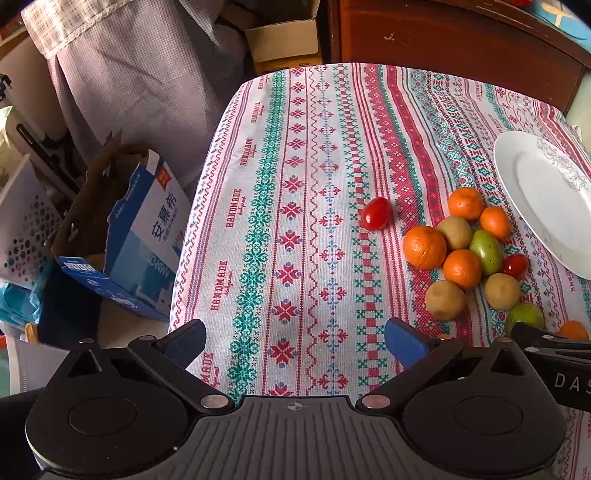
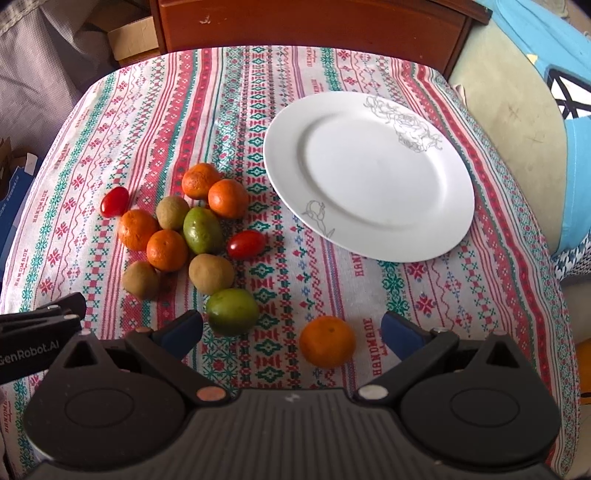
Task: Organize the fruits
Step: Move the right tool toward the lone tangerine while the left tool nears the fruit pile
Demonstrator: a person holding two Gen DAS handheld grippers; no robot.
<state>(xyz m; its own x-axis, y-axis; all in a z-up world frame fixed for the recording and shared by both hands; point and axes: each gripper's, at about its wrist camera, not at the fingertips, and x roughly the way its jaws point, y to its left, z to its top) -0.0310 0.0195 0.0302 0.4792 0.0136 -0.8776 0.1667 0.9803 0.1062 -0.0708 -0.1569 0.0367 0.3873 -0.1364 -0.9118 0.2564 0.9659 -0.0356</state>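
A pile of fruit lies on the patterned tablecloth: several oranges point(image 2: 167, 249), brown kiwis point(image 2: 211, 273), green fruits point(image 2: 202, 229) and red tomatoes point(image 2: 246, 243). A lone orange point(image 2: 327, 341) and a green fruit point(image 2: 232, 311) lie just ahead of my open, empty right gripper point(image 2: 291, 332). An empty white plate point(image 2: 369, 173) lies right of the pile. In the left wrist view the pile point(image 1: 461, 267) is at right, a tomato point(image 1: 375, 213) apart from it, the plate point(image 1: 546, 199) at the edge. My left gripper point(image 1: 295, 341) is open and empty over bare cloth.
The table's left edge point(image 1: 207, 184) drops to a blue carton point(image 1: 147, 236) and a white basket point(image 1: 22, 221). A wooden cabinet point(image 2: 314, 22) stands behind the table. A blue-and-green cushion point(image 2: 535, 110) lies at right.
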